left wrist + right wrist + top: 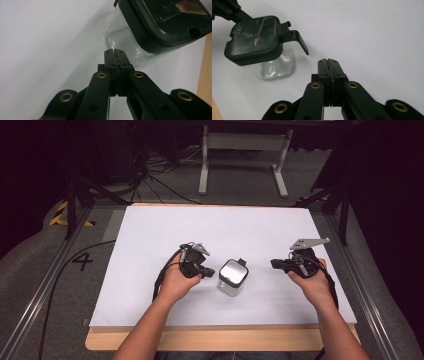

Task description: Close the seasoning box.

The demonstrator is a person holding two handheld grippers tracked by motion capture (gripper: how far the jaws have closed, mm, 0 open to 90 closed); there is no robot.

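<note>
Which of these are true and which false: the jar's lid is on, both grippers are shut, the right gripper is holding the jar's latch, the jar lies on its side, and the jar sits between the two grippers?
1. The jar has its black lid on. True.
2. Both grippers are shut. True: the left gripper and the right gripper each have their jaws pressed together on nothing.
3. The right gripper holds the latch. False: it is apart from it, over bare white table.
4. The jar lies on its side. False: it stands upright.
5. The jar sits between the two grippers. True.
</note>
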